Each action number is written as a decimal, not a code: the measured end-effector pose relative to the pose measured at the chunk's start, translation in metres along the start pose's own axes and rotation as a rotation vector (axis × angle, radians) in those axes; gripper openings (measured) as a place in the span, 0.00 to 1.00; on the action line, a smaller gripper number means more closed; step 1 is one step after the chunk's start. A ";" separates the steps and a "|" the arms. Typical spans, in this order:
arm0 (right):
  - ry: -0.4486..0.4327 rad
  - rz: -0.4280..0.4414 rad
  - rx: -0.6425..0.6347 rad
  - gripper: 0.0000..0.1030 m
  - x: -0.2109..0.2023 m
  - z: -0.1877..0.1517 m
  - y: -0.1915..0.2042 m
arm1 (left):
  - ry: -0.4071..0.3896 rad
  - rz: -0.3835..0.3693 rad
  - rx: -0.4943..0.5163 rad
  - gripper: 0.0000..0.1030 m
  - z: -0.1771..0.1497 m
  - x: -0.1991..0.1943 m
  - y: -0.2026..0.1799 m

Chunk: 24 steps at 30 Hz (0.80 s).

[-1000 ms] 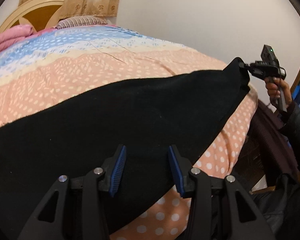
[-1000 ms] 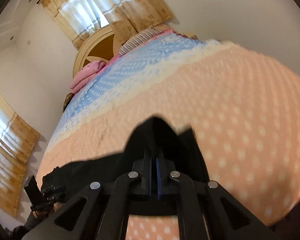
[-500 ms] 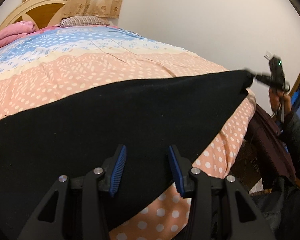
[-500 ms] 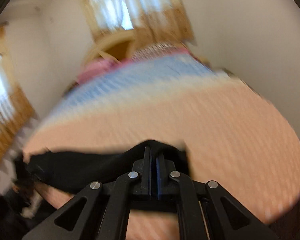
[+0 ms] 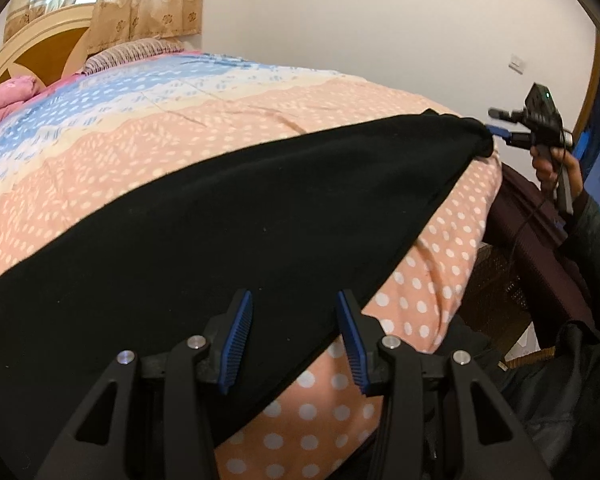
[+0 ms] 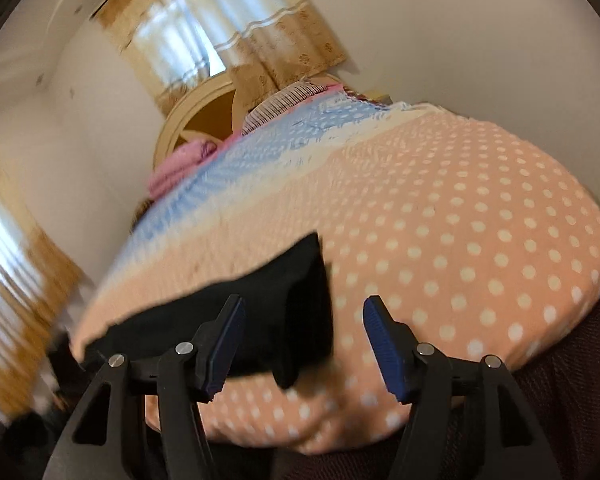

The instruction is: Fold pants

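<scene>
The black pants (image 5: pixel 228 216) lie spread flat across the bedspread (image 5: pixel 148 136), a long dark band running from just under the left gripper (image 5: pixel 294 338) away to the right gripper (image 5: pixel 496 122) at the far corner of the bed. The left gripper's jaws stand partly apart with nothing pinched; below and between them runs the near edge of the pants, with dotted bedspread showing beside its right finger. In the right wrist view the right gripper (image 6: pixel 302 340) is opening: its blue pads (image 6: pixel 384 340) are spread and press on nothing, and the end of the pants (image 6: pixel 268 312) lies just ahead of its left finger, reaching partway into the gap (the view is motion-blurred). A hand (image 5: pixel 556 164) holds that gripper's handle. Well beyond both grippers sit a headboard (image 5: pixel 32 60) and curtains (image 5: pixel 140 0).
</scene>
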State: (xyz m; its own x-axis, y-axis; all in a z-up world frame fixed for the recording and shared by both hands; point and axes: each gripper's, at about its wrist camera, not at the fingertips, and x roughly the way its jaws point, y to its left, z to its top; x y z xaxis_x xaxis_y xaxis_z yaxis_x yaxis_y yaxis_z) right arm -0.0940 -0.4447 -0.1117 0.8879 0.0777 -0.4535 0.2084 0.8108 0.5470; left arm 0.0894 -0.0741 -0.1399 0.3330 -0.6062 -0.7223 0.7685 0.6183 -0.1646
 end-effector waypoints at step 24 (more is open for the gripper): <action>0.013 -0.071 -0.028 0.03 0.068 0.049 0.030 | -0.026 -0.051 -0.052 0.45 -0.004 -0.004 0.009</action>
State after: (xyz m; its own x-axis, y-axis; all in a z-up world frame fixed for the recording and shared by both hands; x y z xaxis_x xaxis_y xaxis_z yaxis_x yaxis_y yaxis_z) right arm -0.0072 -0.4440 -0.0917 0.8659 0.0273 -0.4995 0.2585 0.8304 0.4936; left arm 0.0926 -0.0647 -0.1415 0.3087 -0.6496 -0.6948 0.7556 0.6112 -0.2357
